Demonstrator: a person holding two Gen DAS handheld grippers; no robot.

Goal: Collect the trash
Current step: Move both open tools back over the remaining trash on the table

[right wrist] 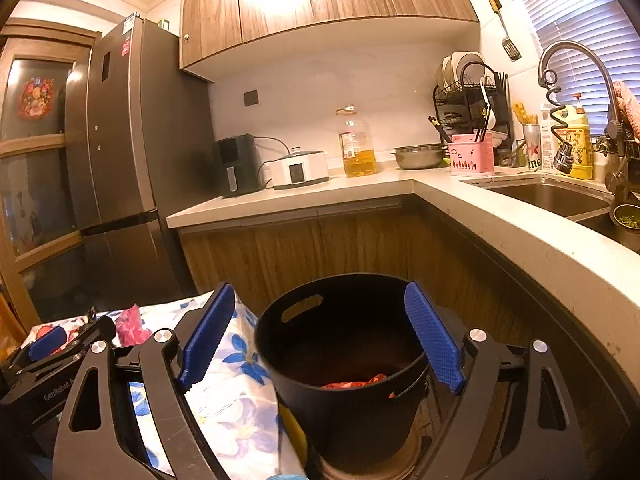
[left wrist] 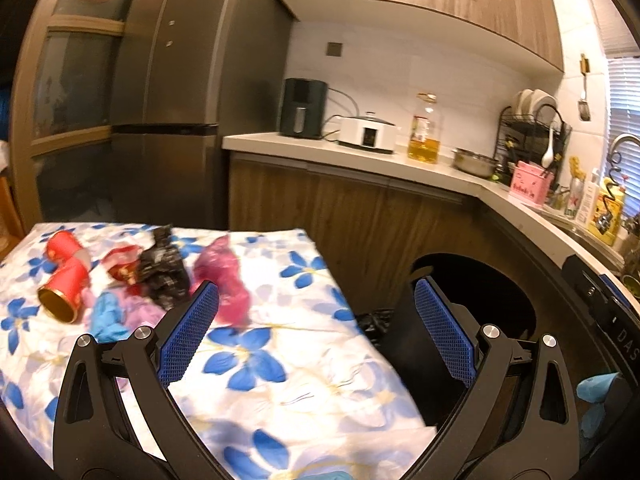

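Held tilted slightly downward, left gripper spread wide and empty over the table's right edge, right gripper likewise released above the black bin holding red trash just beside that edge.

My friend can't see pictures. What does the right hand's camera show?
The open right gripper hangs over a black trash bin with something red inside. A flowery tablecloth lies left; a kitchen counter and sink curve behind.
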